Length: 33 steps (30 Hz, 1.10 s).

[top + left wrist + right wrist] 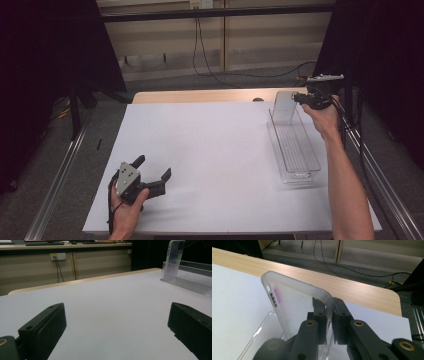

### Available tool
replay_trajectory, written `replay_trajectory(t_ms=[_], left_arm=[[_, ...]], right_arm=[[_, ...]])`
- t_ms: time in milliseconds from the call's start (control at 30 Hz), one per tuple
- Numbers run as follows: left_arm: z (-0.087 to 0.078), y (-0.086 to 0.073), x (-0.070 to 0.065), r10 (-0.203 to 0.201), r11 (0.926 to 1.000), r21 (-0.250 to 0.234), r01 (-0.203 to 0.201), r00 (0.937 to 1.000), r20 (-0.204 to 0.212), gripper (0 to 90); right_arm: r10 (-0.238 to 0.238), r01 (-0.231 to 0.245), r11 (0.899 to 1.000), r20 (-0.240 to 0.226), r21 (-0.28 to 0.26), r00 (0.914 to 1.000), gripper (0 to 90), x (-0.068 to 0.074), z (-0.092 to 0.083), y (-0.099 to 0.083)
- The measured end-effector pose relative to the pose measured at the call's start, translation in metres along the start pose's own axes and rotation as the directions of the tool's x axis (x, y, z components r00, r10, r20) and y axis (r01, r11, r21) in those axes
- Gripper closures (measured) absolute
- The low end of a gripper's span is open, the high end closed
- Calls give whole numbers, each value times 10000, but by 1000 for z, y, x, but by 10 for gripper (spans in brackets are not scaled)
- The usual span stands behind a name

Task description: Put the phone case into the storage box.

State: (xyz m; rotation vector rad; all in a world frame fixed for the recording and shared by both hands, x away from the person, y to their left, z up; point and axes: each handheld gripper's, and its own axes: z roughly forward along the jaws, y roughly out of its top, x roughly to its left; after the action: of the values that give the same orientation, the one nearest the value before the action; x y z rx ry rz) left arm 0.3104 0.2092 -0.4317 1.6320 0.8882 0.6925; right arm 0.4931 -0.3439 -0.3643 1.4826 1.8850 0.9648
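Phone case, frosted and translucent, stands upright at the far end of a clear plastic tray on my white table. My left gripper rests near the front edge, jaws spread wide. From the right gripper view, my right gripper pinches the case's edge above the tray; wooden trim and cabled floor lie behind.
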Motion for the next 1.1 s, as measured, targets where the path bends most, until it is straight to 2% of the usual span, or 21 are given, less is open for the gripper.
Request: replay_trajectory(t_ms=[400, 933, 1100], left_arm=[[0, 0, 1, -34, 10000, 9, 34, 10000, -14, 20], [-1, 0, 1, 27, 10000, 56, -27, 10000, -27, 20], [-1, 0, 1, 26, 10000, 43, -26, 10000, -2, 20]], right_arm=[[213, -214, 9997, -118, -91, 9997, 830, -1, 1, 0], [233, -233, 9997, -15, -54, 9997, 834, -2, 3, -1], [262, -263, 9996, -136, -93, 9996, 818, -3, 2, -1]])
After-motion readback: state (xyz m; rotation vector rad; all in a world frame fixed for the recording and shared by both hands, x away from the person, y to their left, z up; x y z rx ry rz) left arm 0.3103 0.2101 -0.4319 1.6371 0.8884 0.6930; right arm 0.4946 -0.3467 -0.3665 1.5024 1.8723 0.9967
